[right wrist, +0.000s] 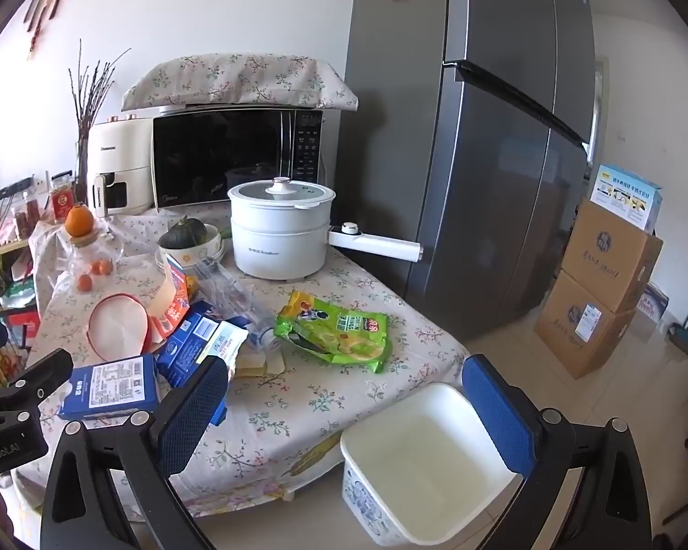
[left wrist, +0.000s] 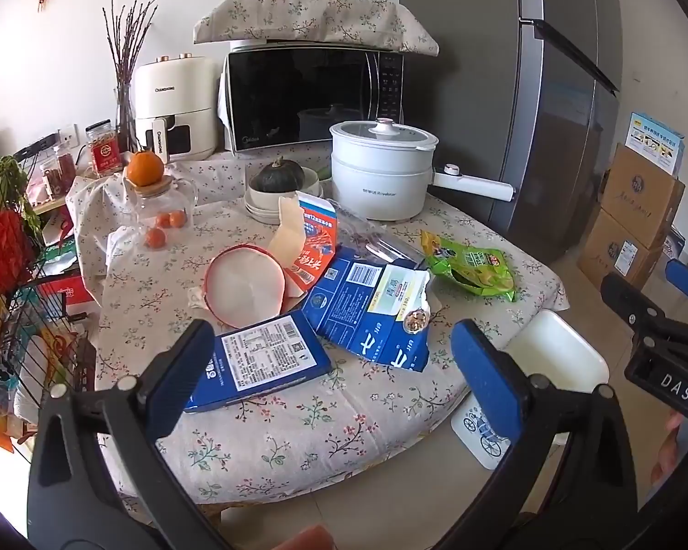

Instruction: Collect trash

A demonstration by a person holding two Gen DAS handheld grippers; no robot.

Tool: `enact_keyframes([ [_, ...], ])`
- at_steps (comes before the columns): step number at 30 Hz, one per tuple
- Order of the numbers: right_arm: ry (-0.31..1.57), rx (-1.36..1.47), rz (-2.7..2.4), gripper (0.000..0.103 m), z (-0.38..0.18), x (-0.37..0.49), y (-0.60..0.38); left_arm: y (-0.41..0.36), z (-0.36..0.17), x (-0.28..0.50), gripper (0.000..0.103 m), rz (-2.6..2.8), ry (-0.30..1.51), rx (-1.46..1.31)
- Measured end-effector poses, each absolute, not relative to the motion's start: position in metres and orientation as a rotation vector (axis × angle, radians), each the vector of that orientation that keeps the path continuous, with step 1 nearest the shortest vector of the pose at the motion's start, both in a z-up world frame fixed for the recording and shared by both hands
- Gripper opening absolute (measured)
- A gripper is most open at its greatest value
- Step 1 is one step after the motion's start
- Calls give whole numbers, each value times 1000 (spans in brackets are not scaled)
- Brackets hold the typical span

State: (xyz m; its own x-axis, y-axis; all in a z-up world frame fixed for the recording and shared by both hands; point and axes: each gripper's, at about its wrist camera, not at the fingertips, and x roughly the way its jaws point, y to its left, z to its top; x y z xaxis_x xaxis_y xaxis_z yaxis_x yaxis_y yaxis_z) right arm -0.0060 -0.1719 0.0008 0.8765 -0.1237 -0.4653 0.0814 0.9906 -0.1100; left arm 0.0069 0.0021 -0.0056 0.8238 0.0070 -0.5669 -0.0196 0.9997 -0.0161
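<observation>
Both my grippers hang over the near edge of the counter [left wrist: 270, 449], a floral cloth laid over it; my left gripper [left wrist: 335, 366] has its jaws spread wide and empty, and so has my right gripper [right wrist: 344, 405]. The trash lies in a heap mid-counter: a flat blue box [left wrist: 261, 362] of glossy card just ahead of my left jaws, a torn blue carton [left wrist: 367, 307] behind it, a round red-rimmed lid [left wrist: 245, 286], an orange carton [left wrist: 314, 243] standing folded, and a crinkled green bag [left wrist: 472, 266] to the right. The right view shows a clear plastic bottle [right wrist: 234, 302] lying between carton and bag, barely readable from the left. The white square bin [right wrist: 429, 458] sits on the floor beside the counter, straight between my right jaws. A white pot [right wrist: 280, 229] stands behind the heap.
</observation>
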Motion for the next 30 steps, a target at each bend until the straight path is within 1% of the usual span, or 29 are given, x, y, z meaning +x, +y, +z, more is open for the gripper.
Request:
enact_keyframes([
  [30,512,-66,-100,103,2,1,-167,4,-6,9,102,32,598,0],
])
